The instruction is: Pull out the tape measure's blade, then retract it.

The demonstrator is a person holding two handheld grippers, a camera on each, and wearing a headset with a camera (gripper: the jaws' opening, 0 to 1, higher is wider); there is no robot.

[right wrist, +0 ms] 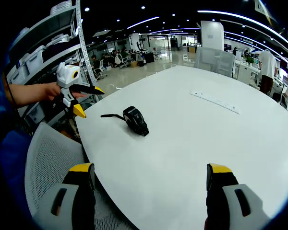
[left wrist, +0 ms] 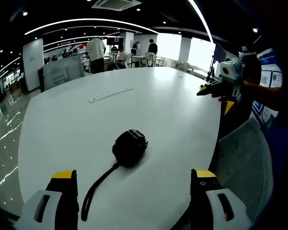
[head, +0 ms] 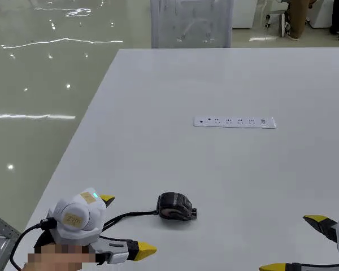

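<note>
Plainly, nothing gripped yet

Head view: the tape [head: 175, 206], a black case with a reddish disc on its side, lies on the white table [head: 243, 180] near the near edge, closer to the left edge than the right. Its black strap [head: 130, 215] trails left toward the left gripper [head: 126, 223], whose yellow-tipped jaws stand wide apart, just short of the tape and not touching it. A yellow sticker on that gripper's white body bears writing too small to read. The right gripper [head: 295, 243] sits at the near edge, well to the right of the tape, its jaws also spread. A white power strip [head: 234, 122] lies flat toward the middle of the table, and a chair back [head: 191, 22] stands at the far edge.

Left gripper view: the left gripper [left wrist: 134, 177] has its jaws parted with the strap [left wrist: 98, 187] running up between them to the tape [left wrist: 129, 147]. The right gripper [left wrist: 214, 99], held in a hand, hangs beyond the table's edge, above a mesh chair [left wrist: 245, 167]. The power strip [left wrist: 110, 94] lies farther off.

Right gripper view: the right gripper [right wrist: 150, 168] has its jaws parted over bare table. The tape [right wrist: 136, 120] lies near the table's edge, apart from both grippers; any writing on it is too small to read. The left gripper [right wrist: 89, 101] hangs open just off that edge, in front of shelves [right wrist: 43, 48].
</note>
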